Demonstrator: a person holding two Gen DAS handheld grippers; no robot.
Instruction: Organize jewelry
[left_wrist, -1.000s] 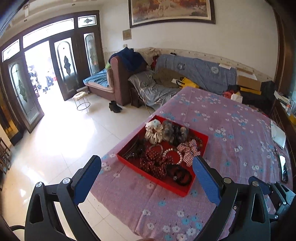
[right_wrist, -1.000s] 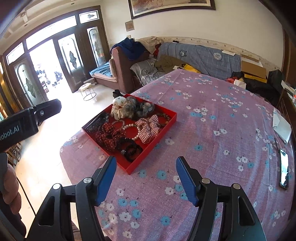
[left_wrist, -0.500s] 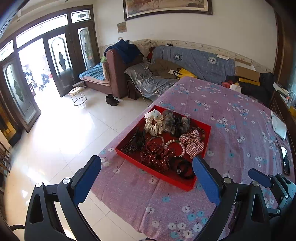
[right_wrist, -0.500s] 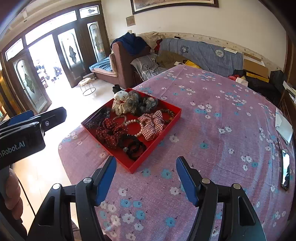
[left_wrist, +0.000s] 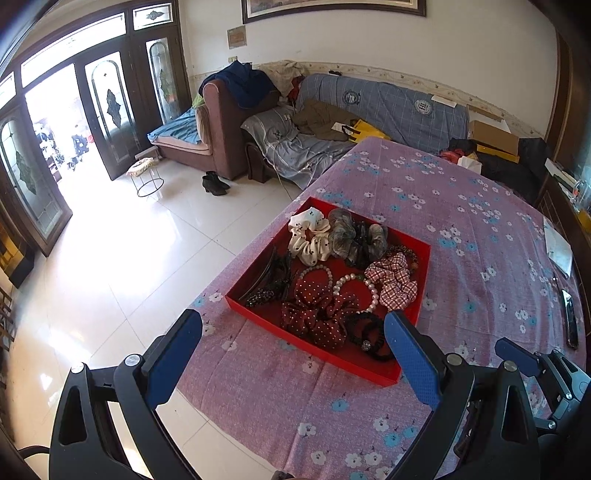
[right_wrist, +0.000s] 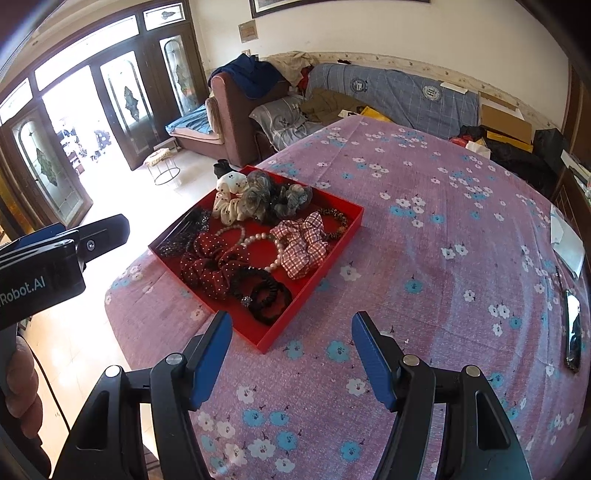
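both of my grippers are wide apart and hold nothing. left gripper (left_wrist: 293, 347) hangs over the near edge of the table (left_wrist: 461, 229), and its blue pads frame the near side of the red tray (left_wrist: 424, 258). right gripper (right_wrist: 291, 343) hangs over the purple flowered cloth (right_wrist: 424, 258), with the tray's near corner just past its left pad. from the right camera i can see the side of the left gripper and the fingers (right_wrist: 20, 391) of a hand around its handle.

the tray sits near the left edge of the table, turned so one corner points at me. it is full of hair things and beads. white scrunchie (left_wrist: 308, 236) with black dots lies at the far corner, with a grey scrunchie (left_wrist: 354, 236) right beside it. pink checked scrunchie (left_wrist: 393, 280) is by the right side. pearl bracelet (left_wrist: 364, 286) lies in the middle, touching the dark red dotted scrunchie (left_wrist: 317, 314). black hair ties (left_wrist: 369, 334) lie at the near corner. black clips (left_wrist: 273, 277) lie along the left side.

a phone (right_wrist: 573, 330) lies flat near the right edge of the table, far from the tray.
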